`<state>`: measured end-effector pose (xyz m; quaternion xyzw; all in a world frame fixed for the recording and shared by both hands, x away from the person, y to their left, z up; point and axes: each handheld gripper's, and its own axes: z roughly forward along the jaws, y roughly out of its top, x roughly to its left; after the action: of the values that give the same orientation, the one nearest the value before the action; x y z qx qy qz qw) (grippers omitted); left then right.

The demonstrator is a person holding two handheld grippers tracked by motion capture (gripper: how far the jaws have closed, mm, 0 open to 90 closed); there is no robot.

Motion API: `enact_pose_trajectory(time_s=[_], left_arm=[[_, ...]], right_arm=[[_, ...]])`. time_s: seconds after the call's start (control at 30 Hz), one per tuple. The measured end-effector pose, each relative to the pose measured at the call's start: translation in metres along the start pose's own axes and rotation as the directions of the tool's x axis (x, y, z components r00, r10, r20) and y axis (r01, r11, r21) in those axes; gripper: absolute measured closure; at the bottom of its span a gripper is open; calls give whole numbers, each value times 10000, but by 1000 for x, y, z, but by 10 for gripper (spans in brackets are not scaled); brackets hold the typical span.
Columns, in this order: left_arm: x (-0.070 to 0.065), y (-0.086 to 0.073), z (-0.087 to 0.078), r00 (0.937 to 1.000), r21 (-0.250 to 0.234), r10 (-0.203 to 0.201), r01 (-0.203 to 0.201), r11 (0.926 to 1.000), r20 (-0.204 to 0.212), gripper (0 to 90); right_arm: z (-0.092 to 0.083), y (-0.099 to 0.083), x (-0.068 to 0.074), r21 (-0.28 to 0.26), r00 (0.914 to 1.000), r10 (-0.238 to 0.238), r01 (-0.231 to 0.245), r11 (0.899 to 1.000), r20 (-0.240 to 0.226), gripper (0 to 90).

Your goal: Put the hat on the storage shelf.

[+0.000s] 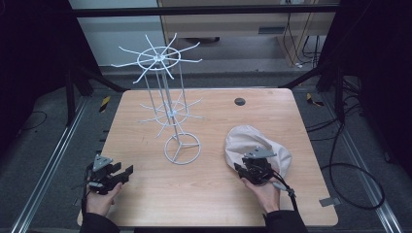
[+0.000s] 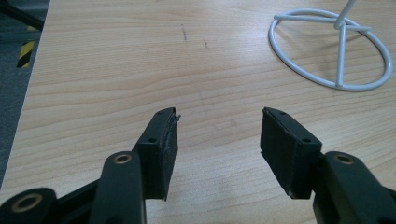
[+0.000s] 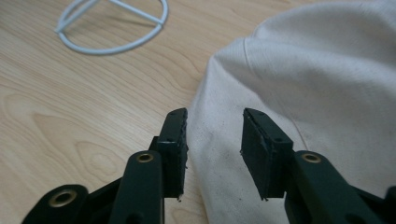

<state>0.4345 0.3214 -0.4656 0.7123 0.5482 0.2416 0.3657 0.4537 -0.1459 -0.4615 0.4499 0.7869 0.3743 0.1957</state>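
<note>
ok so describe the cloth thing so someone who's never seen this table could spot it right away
Start at the wooden table and find the tall white wire rack near its middle. To the rack's right, on the person's right side, lies a cream hat under the right gripper. It is the sole soft, rounded thing there.

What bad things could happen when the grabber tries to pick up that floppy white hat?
The right gripper is open at the edge of the hat. The cloth is soft, so the jaws might pinch only a thin fold and it could slip out. The wire rack is tall and thin on a small ring base, so a bump from the hat or a gripper might tip it. The left gripper is open, not steadying it.
</note>
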Motion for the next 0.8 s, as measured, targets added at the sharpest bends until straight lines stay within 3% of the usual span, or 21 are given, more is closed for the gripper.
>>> enact_pose_trajectory(time_s=[0.3,0.5,0.57,0.63,0.8], left_arm=[[-1,0,2,10000,66,0,0,10000,14,452],[0,0,2,10000,114,-6,6,9999,23,456],[0,0,2,10000,109,20,-20,9999,41,460],[0,0,2,10000,124,4,-5,9999,77,462],[0,0,2,9999,146,-5,3,9999,103,466]], right_arm=[[21,-5,7,564,9986,-475,460,9973,251,608],[23,-5,8,612,9961,-726,695,9957,494,719],[22,-6,9,732,9944,-854,808,9940,618,835],[22,-6,8,803,9931,-970,916,9926,665,879],[18,-5,7,814,9935,-929,874,9928,658,898]])
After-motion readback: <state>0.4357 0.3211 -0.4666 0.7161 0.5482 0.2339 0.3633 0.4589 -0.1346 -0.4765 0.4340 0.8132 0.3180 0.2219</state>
